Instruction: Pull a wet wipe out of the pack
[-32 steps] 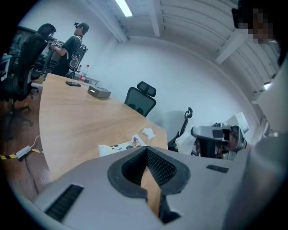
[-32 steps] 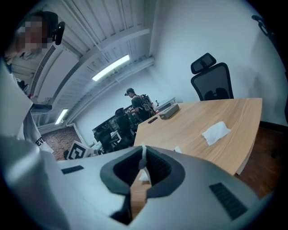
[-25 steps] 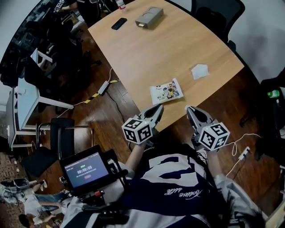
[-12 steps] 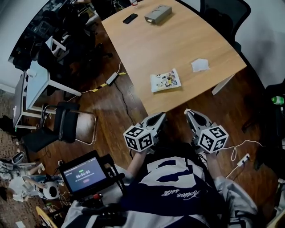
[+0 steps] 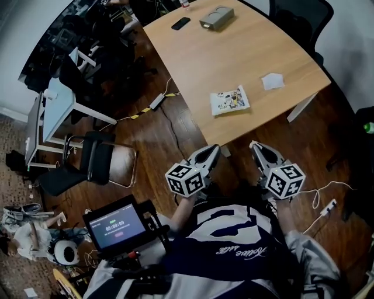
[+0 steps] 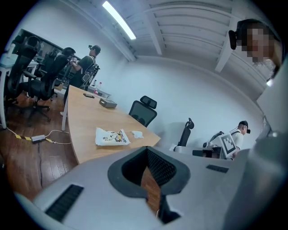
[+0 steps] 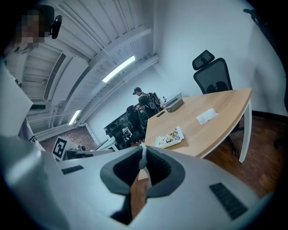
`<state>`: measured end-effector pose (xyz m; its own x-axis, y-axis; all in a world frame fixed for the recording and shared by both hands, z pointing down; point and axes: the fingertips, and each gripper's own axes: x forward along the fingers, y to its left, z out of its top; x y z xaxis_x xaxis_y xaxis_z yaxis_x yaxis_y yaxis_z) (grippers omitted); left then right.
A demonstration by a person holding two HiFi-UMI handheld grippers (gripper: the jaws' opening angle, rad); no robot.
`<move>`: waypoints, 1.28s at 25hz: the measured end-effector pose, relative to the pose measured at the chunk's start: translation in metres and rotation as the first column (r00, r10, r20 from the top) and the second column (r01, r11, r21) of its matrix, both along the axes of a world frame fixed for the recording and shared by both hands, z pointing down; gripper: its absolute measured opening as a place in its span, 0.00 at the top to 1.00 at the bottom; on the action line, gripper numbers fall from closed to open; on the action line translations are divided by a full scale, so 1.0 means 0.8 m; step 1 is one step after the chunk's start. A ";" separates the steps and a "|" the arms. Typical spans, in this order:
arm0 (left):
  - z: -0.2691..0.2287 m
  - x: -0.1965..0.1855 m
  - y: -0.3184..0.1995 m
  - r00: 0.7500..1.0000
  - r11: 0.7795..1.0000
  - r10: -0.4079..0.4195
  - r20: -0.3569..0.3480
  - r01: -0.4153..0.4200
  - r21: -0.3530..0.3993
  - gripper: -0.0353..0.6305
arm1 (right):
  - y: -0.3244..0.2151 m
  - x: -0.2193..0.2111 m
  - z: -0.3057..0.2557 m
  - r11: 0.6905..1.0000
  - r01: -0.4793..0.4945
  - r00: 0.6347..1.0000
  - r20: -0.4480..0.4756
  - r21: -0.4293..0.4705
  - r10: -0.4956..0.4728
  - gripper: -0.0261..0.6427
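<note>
Pack lies flat on the table, its opening too small to make out; my left hand-held gripper and right hand-held gripper are closed, empty.

Counted on and around the tabletop
One tabletop carries four things: one wipe pack, one loose white wipe near the pack, and one black phone and one grey box well beyond the pack. Two tools: the left tool and the right tool. One folding chair.
</note>
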<state>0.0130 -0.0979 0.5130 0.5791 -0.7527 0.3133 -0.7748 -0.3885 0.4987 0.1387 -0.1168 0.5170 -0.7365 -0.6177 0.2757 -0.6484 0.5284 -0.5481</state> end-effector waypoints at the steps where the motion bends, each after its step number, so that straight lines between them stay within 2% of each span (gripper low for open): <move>1: 0.002 -0.001 0.003 1.000 1.000 0.014 0.006 -0.014 0.005 0.94 | 0.002 0.000 0.004 1.000 -0.017 1.000 0.001 -0.001 0.017 0.94; 5: 0.008 -0.033 0.031 0.998 0.998 0.059 0.021 -0.059 0.018 0.94 | 0.031 -0.027 0.013 0.997 -0.074 0.997 -0.008 -0.014 0.074 0.94; 11: -0.024 -0.125 0.078 0.991 0.991 0.135 -0.008 -0.135 0.017 0.94 | 0.084 -0.122 -0.026 0.990 -0.141 0.990 -0.031 -0.015 0.141 0.94; 17: -0.013 -0.191 0.108 0.981 0.981 0.192 -0.027 -0.192 0.005 0.94 | 0.125 -0.193 -0.025 0.982 -0.188 0.982 -0.036 -0.025 0.187 0.94; 24: -0.001 -0.184 0.129 0.958 0.961 0.275 -0.085 -0.275 0.012 0.94 | 0.166 -0.194 -0.028 0.967 -0.256 0.963 -0.093 -0.004 0.255 0.94; 32: -0.009 -0.145 0.151 0.936 0.941 0.337 -0.103 -0.337 0.016 0.94 | 0.193 -0.172 -0.036 0.955 -0.296 0.951 -0.097 -0.002 0.295 0.94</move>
